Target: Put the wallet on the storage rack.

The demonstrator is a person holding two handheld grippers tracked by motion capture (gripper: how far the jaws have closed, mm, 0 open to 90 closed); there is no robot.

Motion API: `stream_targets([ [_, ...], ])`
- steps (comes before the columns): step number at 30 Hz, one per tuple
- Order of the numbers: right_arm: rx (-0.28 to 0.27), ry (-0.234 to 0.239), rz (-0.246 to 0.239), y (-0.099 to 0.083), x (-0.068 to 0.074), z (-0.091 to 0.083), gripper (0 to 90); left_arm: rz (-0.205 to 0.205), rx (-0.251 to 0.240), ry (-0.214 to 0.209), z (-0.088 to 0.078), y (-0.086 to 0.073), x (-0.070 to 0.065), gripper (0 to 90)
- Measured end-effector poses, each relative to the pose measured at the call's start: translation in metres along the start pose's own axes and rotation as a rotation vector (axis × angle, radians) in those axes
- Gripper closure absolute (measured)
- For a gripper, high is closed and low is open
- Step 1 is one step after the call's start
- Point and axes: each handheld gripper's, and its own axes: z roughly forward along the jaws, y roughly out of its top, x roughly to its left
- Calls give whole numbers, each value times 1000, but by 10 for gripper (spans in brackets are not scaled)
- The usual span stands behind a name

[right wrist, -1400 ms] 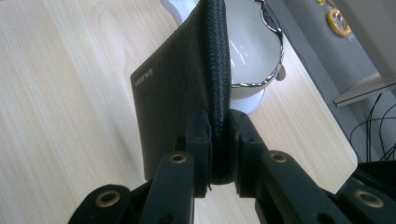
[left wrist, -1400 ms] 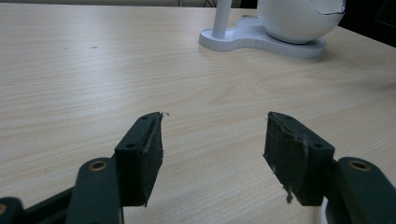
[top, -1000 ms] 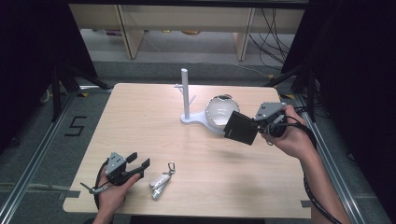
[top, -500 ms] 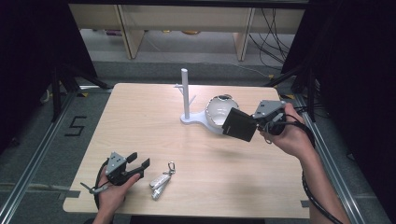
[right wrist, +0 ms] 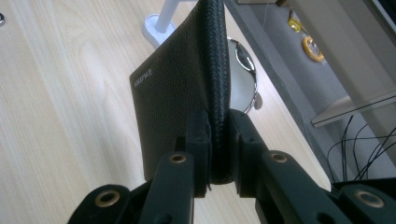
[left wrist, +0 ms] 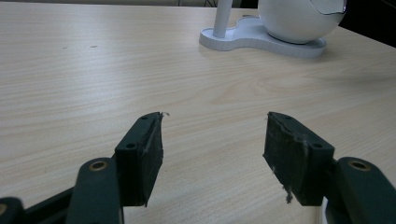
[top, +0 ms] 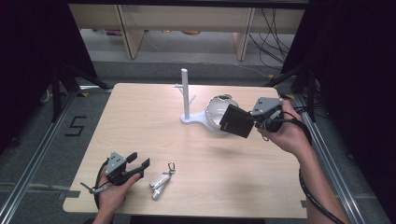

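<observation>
"5" marked in black on floor (top: 74, 126) left of table; wallet (right wrist: 173, 88) logo unreadable.

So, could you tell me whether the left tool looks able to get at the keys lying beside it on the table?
Probably yes: the left tool is open and holds nothing, the keys lie just to its right, and only bare table separates them.

The left half of the table (top: 130, 121) is being left open for passage. Its back centre is being blocked by the white stand (top: 186, 95) and bowl (top: 215, 112); the keys (top: 161, 179) are lying near the front edge.
</observation>
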Motion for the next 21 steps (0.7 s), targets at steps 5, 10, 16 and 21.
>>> stream_targets([
  [5,-13,-11,-6,4,-1,2,806,-1,0,0,0,0,0,365],
  [10,-17,-14,-8,6,-2,4,805,-2,-2,-2,0,0,0,365],
  [16,-31,-22,-8,10,-4,8,805,-6,-6,-4,0,0,1,364],
  [21,-44,-25,-19,13,-5,11,805,-4,-4,0,0,0,0,364],
])
